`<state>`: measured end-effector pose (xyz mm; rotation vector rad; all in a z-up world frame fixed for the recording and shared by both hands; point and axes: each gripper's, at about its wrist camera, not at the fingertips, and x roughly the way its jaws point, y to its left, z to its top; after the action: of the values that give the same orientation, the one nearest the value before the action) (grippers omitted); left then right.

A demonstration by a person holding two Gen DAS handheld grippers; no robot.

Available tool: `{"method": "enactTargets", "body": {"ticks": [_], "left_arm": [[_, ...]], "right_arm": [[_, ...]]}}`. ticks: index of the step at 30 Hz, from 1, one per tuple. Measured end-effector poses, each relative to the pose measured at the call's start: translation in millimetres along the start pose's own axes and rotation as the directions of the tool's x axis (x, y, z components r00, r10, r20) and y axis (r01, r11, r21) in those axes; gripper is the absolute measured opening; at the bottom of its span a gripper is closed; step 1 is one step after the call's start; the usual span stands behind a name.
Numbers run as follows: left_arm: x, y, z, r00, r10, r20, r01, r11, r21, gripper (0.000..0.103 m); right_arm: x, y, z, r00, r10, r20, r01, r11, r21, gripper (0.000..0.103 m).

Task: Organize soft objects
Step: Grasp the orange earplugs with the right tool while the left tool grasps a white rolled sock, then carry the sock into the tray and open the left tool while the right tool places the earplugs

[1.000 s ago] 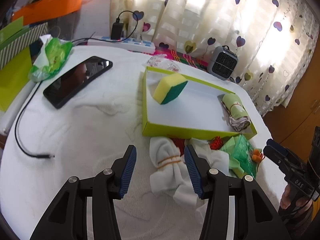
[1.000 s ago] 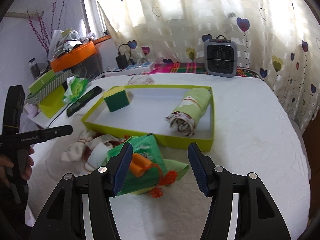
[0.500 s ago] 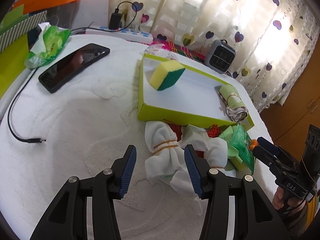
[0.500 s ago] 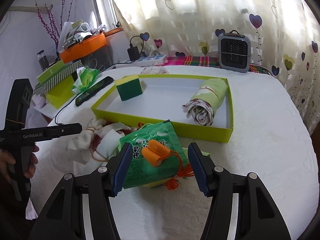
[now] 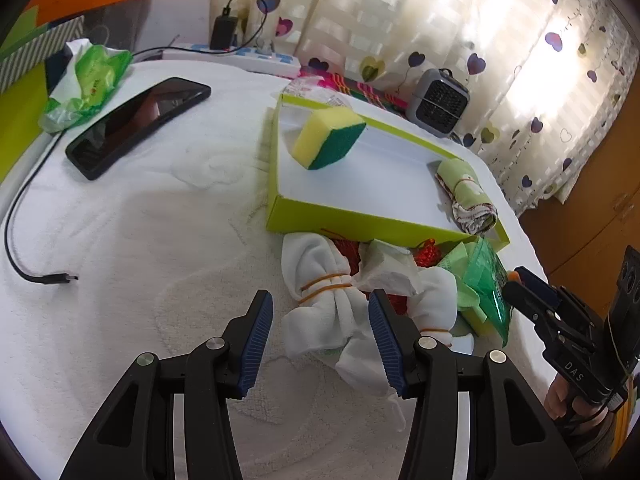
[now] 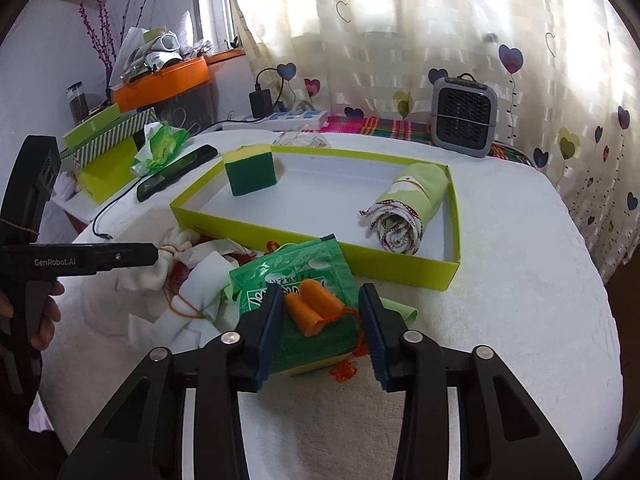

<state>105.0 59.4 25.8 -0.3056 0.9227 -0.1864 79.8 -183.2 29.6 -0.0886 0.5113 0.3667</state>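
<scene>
A lime-green tray [image 5: 360,222] [image 6: 400,268] on the white table holds a yellow-green sponge [image 5: 328,136] [image 6: 250,174] and a rolled green cloth [image 5: 466,196] [image 6: 408,204]. In front of it lies a pile: a white cloth tied with rubber bands [image 5: 324,292] [image 6: 168,268], a green packet [image 5: 486,276] [image 6: 296,272] and orange earplugs [image 6: 312,308] on a cord. My left gripper [image 5: 320,320] is open, its jaws on either side of the white cloth. My right gripper [image 6: 320,320] is open, its jaws on either side of the earplugs and packet.
A black phone [image 5: 136,124] and a loose cable [image 5: 24,248] lie at the left. A green wipes pack [image 5: 86,80], a power strip [image 5: 240,56] and a small grey heater [image 6: 464,116] stand at the back. The table edge falls off at right.
Both grippers have moved forward toward the pile. The left jaws now flank the white cloth; the right jaws now flank the earplugs and green packet.
</scene>
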Motion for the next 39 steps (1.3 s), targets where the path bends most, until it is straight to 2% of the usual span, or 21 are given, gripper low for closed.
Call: {"method": "enactTargets", "body": {"ticks": [3, 10, 22, 25, 29, 39], "left_arm": [[3, -2, 1, 1.0, -0.007, -0.007, 0.007, 1.0, -0.001, 0.049], [7, -5, 1, 1.0, -0.017, -0.021, 0.017, 1.0, 0.011, 0.049], [17, -5, -1, 0.999, 0.008, -0.044, -0.008, 1.0, 0.005, 0.048], [17, -4, -2, 0.999, -0.004, -0.041, 0.004, 1.0, 0.002, 0.04], [15, -4, -3, 0.999, -0.002, -0.035, 0.002, 1.0, 0.004, 0.036], [-2, -2, 0, 1.0, 0.008, 0.012, -0.008, 1.0, -0.004, 0.032]], "right_arm": [[0, 0, 0, 1.0, 0.008, 0.0, -0.008, 1.0, -0.005, 0.033], [-3, 3, -1, 1.0, 0.001, 0.019, -0.001, 1.0, -0.014, 0.031], [-9, 0, -1, 0.999, 0.006, 0.042, -0.006, 1.0, 0.016, 0.031], [-9, -1, -2, 0.999, 0.005, 0.043, -0.006, 1.0, 0.023, 0.031], [-10, -1, -2, 0.999, 0.006, 0.047, -0.007, 1.0, 0.028, 0.031], [-12, -1, -2, 0.999, 0.008, 0.052, -0.009, 0.999, 0.032, 0.031]]}}
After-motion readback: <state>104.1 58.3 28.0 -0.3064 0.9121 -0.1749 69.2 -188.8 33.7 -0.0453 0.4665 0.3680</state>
